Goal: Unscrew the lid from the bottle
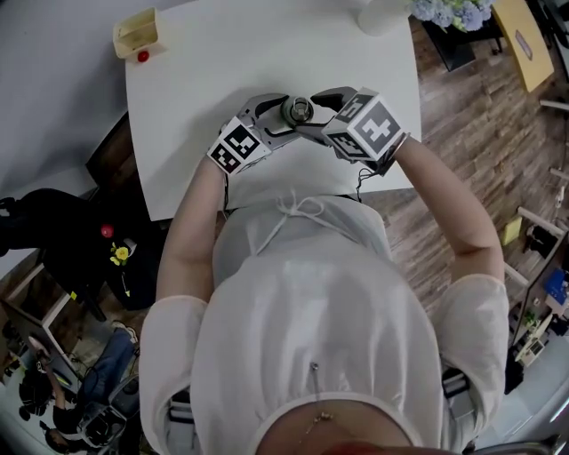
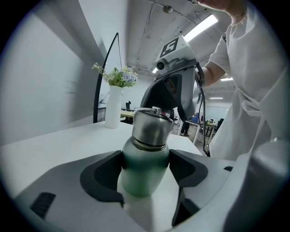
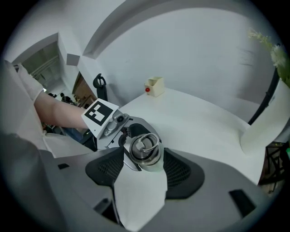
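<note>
A green bottle (image 2: 144, 170) with a steel lid (image 2: 152, 127) stands upright near the front edge of the white table (image 1: 222, 62). My left gripper (image 2: 145, 174) is shut on the bottle's green body, a pad pressing each side. From the right, my right gripper (image 3: 144, 158) reaches over the top. The ringed lid (image 3: 145, 152) sits between its pads with a thin gap on each side, so it is open. In the head view both grippers, left (image 1: 286, 120) and right (image 1: 313, 111), meet at the lid (image 1: 298, 110).
A small cream box (image 1: 136, 33) with a red ball (image 1: 142, 56) beside it sits at the table's far left corner. A white vase (image 1: 382, 13) with flowers stands at the far right. The table's front edge lies close under the person's forearms.
</note>
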A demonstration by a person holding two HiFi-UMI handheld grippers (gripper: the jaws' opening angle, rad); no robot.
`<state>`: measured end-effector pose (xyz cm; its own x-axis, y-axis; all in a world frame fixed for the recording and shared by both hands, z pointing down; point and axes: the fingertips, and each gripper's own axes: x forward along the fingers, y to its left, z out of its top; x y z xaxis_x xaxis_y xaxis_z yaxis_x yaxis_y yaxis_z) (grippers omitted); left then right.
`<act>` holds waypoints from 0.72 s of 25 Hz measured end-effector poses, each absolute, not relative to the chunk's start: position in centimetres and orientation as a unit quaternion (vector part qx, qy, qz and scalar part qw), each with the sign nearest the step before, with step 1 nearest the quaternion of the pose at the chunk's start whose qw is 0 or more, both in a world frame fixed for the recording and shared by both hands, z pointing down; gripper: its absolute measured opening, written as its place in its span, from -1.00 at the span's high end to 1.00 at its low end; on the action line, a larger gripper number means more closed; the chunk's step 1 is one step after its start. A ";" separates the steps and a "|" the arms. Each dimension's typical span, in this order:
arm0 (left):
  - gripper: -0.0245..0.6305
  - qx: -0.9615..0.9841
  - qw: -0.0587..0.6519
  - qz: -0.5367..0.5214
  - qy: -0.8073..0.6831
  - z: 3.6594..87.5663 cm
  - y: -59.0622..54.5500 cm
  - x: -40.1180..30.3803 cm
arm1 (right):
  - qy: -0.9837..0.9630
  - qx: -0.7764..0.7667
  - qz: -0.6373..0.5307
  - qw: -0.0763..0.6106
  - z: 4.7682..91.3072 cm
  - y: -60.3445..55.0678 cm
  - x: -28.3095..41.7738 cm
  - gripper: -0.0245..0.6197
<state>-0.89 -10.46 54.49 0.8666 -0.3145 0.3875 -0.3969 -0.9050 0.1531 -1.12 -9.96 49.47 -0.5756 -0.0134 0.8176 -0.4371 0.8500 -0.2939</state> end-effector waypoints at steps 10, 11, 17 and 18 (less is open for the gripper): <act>-0.13 0.957 0.117 0.182 -0.192 54.2 -10.3 -0.6 | -0.838 0.193 0.240 0.450 50.7 -9.7 -1.5 0.18; -0.13 0.957 0.117 0.181 -0.193 54.2 -10.3 -0.6 | -0.840 0.187 0.241 0.450 50.7 -9.7 -1.5 0.18; -0.13 0.957 0.118 0.183 -0.193 54.4 -10.4 -0.7 | -0.841 0.142 0.220 0.473 50.7 -9.8 -1.6 0.19; -0.13 0.957 0.117 0.183 -0.192 54.5 -10.4 -0.8 | -0.841 0.129 0.213 0.479 50.6 -9.7 -1.6 0.19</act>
